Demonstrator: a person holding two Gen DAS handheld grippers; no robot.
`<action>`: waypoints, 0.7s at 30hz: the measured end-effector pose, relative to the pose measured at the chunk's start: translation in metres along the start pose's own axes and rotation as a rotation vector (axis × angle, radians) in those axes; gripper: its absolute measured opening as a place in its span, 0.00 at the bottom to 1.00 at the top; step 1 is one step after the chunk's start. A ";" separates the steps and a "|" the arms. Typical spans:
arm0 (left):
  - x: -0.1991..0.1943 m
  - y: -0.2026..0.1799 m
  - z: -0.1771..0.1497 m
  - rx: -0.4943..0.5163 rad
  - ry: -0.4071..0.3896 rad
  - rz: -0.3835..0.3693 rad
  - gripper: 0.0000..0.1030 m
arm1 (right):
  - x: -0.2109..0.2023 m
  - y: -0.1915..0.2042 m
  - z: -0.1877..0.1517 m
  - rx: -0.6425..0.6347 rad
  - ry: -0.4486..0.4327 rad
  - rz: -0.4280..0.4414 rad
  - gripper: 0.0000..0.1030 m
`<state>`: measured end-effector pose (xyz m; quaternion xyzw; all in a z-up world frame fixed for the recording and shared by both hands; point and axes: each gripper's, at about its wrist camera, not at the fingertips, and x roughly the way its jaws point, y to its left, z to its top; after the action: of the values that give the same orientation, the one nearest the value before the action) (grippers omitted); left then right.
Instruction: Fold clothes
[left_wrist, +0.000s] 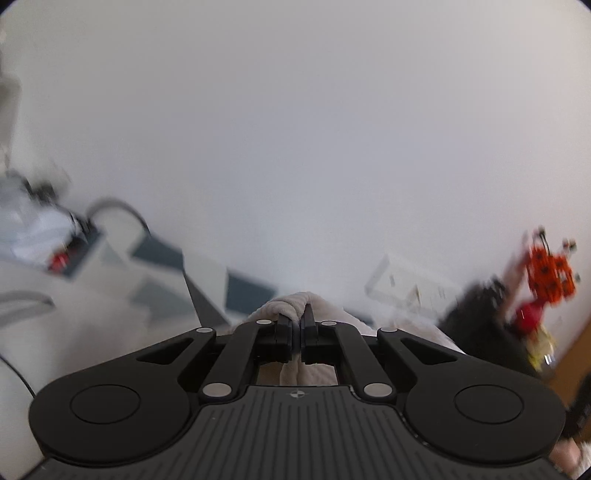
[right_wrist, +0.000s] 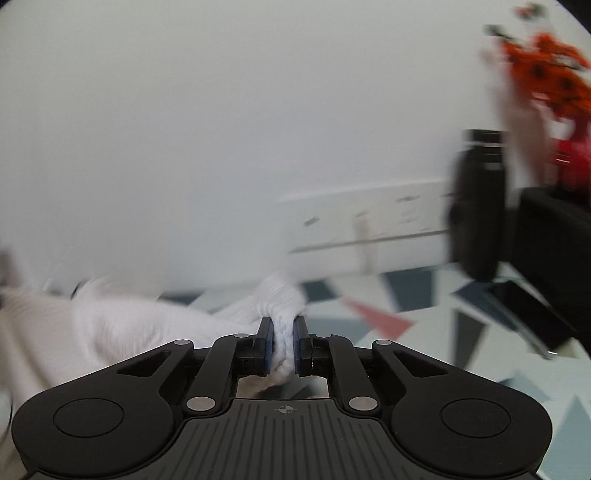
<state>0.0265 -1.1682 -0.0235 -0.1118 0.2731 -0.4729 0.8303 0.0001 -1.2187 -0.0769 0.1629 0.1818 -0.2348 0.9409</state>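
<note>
A white knitted garment (right_wrist: 122, 325) trails off to the left over the patterned table in the right wrist view. My right gripper (right_wrist: 283, 334) is shut on a bunched fold of it, the cloth squeezed between both pads. In the left wrist view, my left gripper (left_wrist: 297, 325) is shut on another part of the white garment (left_wrist: 295, 302), which bulges up just past the fingertips and drapes down beneath the fingers. Both grippers hold the cloth lifted off the table.
The table (right_wrist: 388, 317) has a cover of grey, dark blue and red triangles. A black bottle (right_wrist: 476, 206) and a black box (right_wrist: 554, 236) stand at the right, with orange flowers (right_wrist: 546, 74) above. A white wall socket strip (right_wrist: 369, 221) runs behind. Blurred clutter (left_wrist: 44, 236) lies at the left.
</note>
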 end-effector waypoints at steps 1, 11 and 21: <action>-0.001 0.002 0.003 -0.002 -0.014 0.013 0.04 | -0.001 -0.007 0.002 0.019 -0.007 -0.026 0.09; 0.023 0.021 -0.042 -0.033 0.153 0.140 0.08 | 0.003 -0.041 -0.059 0.024 0.225 -0.138 0.29; 0.004 0.030 -0.069 -0.141 0.315 0.076 0.70 | -0.022 -0.026 -0.091 -0.047 0.362 -0.039 0.61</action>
<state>0.0112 -1.1510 -0.0950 -0.0838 0.4365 -0.4323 0.7846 -0.0554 -1.1967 -0.1533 0.1770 0.3569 -0.2154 0.8916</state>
